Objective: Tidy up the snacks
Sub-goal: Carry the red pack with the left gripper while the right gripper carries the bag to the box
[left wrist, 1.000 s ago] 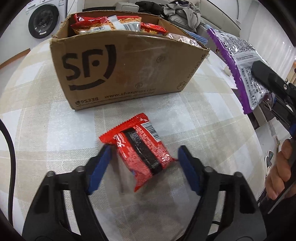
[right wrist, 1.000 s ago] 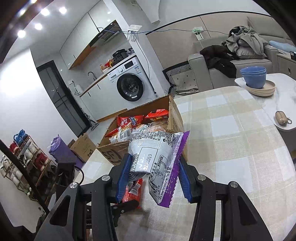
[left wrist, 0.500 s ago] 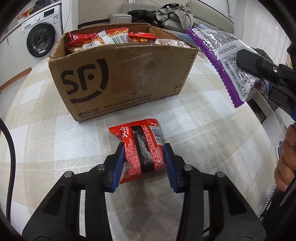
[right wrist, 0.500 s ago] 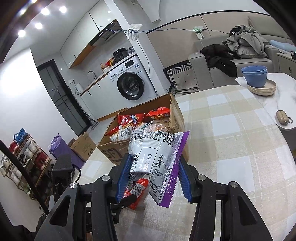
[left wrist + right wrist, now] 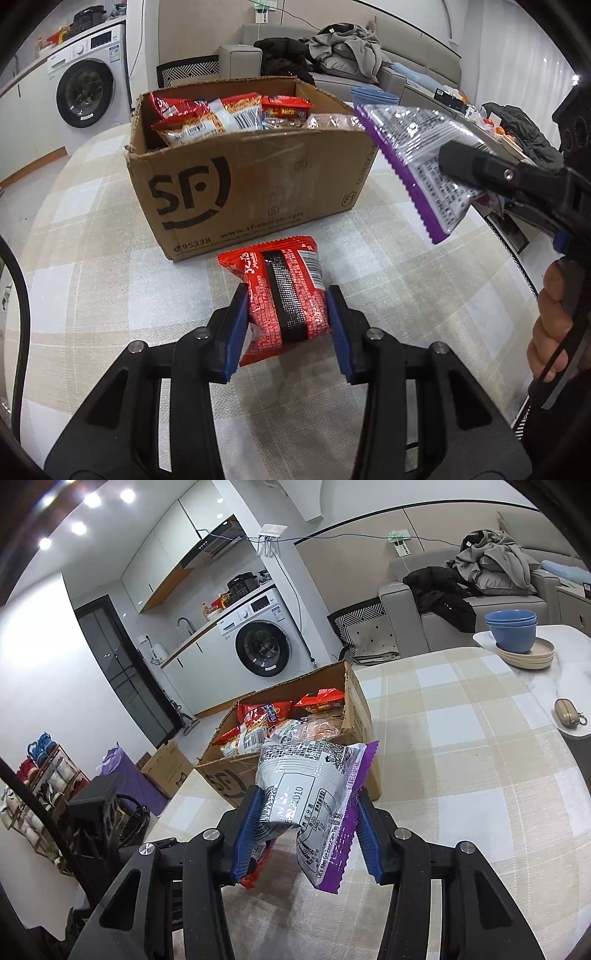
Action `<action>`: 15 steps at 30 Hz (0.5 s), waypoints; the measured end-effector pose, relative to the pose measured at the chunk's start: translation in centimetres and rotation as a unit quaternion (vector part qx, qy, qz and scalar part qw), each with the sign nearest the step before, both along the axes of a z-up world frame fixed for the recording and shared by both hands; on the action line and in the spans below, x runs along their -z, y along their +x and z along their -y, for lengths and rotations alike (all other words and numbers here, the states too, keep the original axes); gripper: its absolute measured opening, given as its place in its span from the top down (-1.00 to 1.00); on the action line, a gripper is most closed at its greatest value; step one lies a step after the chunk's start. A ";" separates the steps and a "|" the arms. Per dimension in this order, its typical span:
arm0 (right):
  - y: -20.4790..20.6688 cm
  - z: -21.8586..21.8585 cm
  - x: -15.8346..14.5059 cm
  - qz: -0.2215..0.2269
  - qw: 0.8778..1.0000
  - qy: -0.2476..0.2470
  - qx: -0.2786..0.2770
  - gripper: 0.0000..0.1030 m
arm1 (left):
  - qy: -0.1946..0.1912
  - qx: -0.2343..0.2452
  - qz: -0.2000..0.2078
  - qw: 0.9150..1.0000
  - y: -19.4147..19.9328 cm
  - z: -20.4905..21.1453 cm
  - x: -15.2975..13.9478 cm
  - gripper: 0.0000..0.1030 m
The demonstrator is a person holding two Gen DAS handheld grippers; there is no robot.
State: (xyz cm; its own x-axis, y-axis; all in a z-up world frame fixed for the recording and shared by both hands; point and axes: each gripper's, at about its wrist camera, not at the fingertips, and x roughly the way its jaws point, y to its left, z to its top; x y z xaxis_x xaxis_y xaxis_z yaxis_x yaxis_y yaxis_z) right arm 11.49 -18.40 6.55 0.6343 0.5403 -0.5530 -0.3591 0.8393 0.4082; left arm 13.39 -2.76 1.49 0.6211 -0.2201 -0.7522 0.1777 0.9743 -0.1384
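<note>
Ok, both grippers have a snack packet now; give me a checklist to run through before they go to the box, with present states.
1. Left gripper pads pressed on the red snack packet, jaws having just closed: ok.
2. Right gripper clamped on the purple-edged packet: ok.
3. Red packet clear of the checked tablecloth: cannot tell.
4. SF cardboard box open at the top: ok.
5. Free room in the box among its packets: cannot tell.
6. The two grippers apart from each other: ok.

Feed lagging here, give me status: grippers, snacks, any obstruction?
Left gripper shut on red packet. Right gripper shut on purple packet. Cardboard box ahead, open, nothing blocking.
</note>
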 end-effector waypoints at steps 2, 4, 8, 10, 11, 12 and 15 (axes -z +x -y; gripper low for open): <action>0.0 -0.1 0.0 0.000 1.000 -0.001 -0.001 0.05 | -0.002 0.001 0.005 1.000 -0.2 -0.3 -0.6 0.27; -0.1 -0.2 0.1 0.000 1.000 -0.002 -0.001 0.05 | -0.004 0.000 0.010 1.000 -0.5 -0.5 -1.2 0.27; 0.0 -0.2 0.2 0.000 1.000 -0.003 -0.002 0.05 | -0.011 -0.002 0.019 1.000 -0.9 -1.2 -2.3 0.27; 0.0 -0.3 0.2 0.002 1.000 -0.005 -0.002 0.05 | -0.013 -0.002 0.025 1.000 -1.0 -1.5 -2.9 0.27; -0.1 -0.3 0.2 0.003 1.000 -0.007 -0.002 0.05 | -0.014 -0.002 0.028 0.999 -1.1 -1.7 -3.3 0.27; -0.1 -0.3 0.3 0.004 1.000 -0.008 -0.002 0.05 | -0.015 -0.003 0.032 0.999 -1.3 -1.9 -3.7 0.27; -0.1 -0.4 0.3 0.005 1.000 -0.009 -0.002 0.05 | -0.021 -0.006 0.043 0.999 -1.7 -2.5 -4.7 0.27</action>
State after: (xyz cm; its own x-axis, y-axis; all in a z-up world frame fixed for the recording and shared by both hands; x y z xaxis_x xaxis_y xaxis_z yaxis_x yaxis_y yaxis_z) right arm 11.41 -17.99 6.27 0.6372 0.5333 -0.5564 -0.3673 0.8448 0.3891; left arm 11.69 -0.23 6.20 0.6851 -0.2432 -0.6867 0.1799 0.9699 -0.1641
